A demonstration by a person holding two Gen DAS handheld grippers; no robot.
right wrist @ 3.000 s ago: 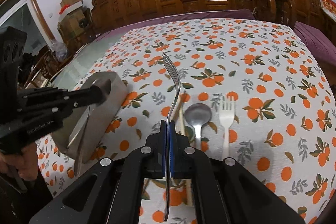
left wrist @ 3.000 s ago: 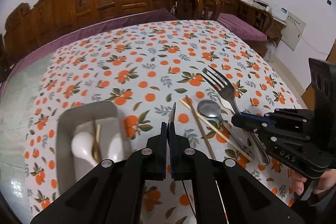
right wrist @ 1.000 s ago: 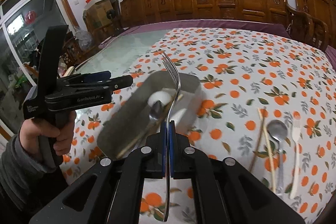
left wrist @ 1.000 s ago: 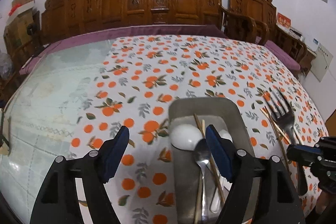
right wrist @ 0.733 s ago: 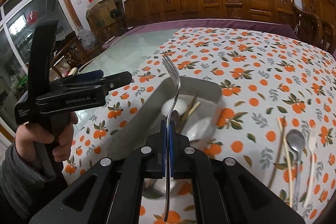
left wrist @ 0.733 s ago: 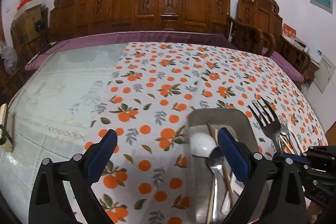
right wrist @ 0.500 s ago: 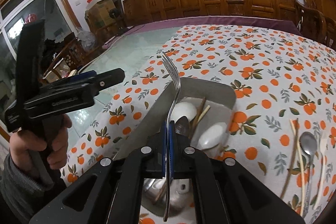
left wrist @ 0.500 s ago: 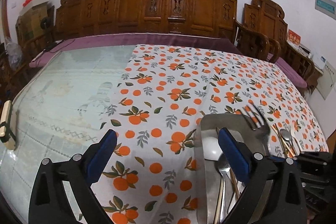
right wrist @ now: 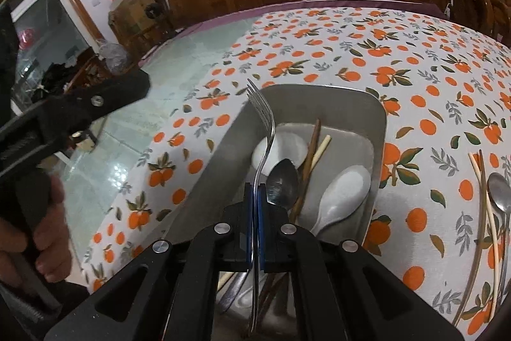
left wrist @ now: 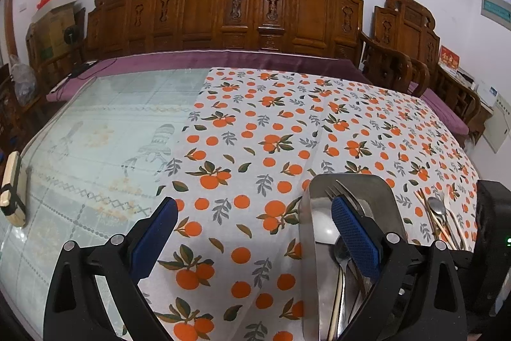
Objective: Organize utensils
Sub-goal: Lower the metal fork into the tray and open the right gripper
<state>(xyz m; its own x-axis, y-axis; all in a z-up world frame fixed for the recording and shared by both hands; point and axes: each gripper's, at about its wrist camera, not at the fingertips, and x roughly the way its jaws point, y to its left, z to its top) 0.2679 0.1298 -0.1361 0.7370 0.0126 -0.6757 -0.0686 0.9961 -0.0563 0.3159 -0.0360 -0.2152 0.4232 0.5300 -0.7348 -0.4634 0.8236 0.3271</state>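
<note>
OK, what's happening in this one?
A person with a handheld gripper in each hand is sorting cutlery into a metal tray. The right gripper, shut on a fork, holds it over the tray, which already holds spoons and chopsticks. The left gripper is open and empty. More utensils lie on the tablecloth.

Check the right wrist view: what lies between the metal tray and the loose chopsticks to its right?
Nothing: in the right wrist view only bare orange-print tablecloth separates the metal tray from the loose chopsticks.
</note>
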